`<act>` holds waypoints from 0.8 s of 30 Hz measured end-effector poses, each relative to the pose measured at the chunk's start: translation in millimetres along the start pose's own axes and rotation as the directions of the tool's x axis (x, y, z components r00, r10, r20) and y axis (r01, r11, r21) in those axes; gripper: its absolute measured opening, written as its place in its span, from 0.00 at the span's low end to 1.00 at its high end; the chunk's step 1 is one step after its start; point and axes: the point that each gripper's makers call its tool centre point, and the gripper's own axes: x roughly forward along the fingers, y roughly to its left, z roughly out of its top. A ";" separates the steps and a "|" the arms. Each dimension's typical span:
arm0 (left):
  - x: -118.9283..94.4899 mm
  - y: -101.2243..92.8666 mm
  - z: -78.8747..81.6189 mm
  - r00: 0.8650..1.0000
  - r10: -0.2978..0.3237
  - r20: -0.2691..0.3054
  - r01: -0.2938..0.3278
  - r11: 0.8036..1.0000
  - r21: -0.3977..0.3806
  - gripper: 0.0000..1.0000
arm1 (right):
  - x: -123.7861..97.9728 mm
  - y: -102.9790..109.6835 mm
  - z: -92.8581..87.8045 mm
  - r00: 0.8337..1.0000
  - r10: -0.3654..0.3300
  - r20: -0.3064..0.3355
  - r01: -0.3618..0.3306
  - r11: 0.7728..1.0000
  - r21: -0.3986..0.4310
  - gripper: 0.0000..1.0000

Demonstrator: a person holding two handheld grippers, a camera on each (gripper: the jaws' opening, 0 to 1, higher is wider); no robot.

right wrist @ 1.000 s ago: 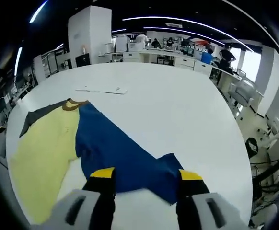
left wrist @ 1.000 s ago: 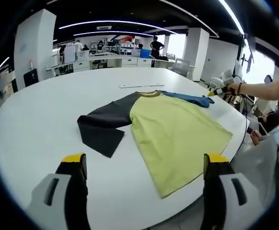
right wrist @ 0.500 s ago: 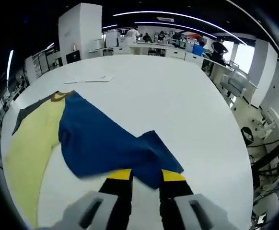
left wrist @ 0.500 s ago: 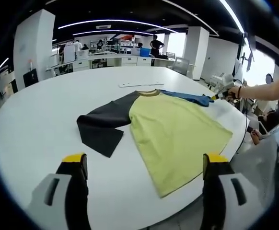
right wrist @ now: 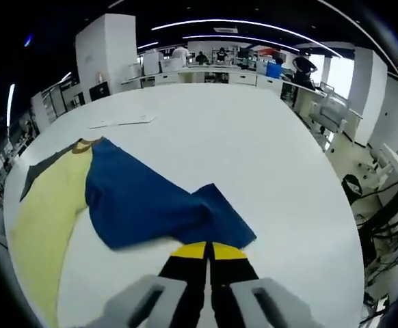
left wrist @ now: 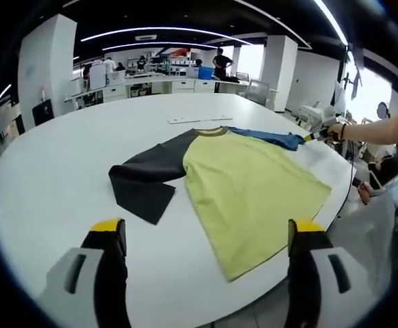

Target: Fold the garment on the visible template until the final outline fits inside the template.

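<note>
Now right gripper [right wrist: 208,251] jaws pinched on blue sleeve [right wrist: 144,205]; left gripper [left wrist: 206,236] jaws wide above table [left wrist: 62,171].

1. A broad white tabletop [left wrist: 62,164] with a rounded edge carries everything; the right gripper view shows much bare white surface [right wrist: 254,157] beyond the cloth.
2. A garment [left wrist: 254,184] lies spread flat on it, yellow-green body toward the near edge, brownish collar pointing to the far side.
3. Its dark grey sleeve [left wrist: 148,181] lies flat on the tabletop, angled away from the body.
4. Its blue sleeve [right wrist: 137,201] lies on the opposite side, rumpled and partly doubled over near its cuff.
5. A thin white sheet or strip [left wrist: 192,120] lies flat beyond the collar, apart from the garment.
</note>
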 end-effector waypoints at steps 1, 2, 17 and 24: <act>0.2 -0.4 -0.1 1.000 -0.002 0.000 0.002 1.000 0.001 0.96 | -2.7 1.7 3.4 1.000 0.009 0.010 -0.009 1.000 -0.012 0.00; 0.3 -0.6 -0.3 1.000 -0.003 -0.001 0.003 1.000 0.002 0.96 | -5.3 3.3 5.7 1.000 0.015 0.014 -0.015 1.000 -0.014 0.00; -2.5 -2.7 -2.2 1.000 -0.012 0.011 0.012 1.000 0.001 0.95 | -38.9 57.8 61.7 0.982 0.189 0.023 -0.184 0.973 -0.142 0.00; -5.3 -1.6 -4.5 1.000 -0.005 0.018 0.005 1.000 -0.013 0.95 | -17.8 85.6 86.9 0.968 0.250 0.011 -0.244 0.953 -0.182 0.00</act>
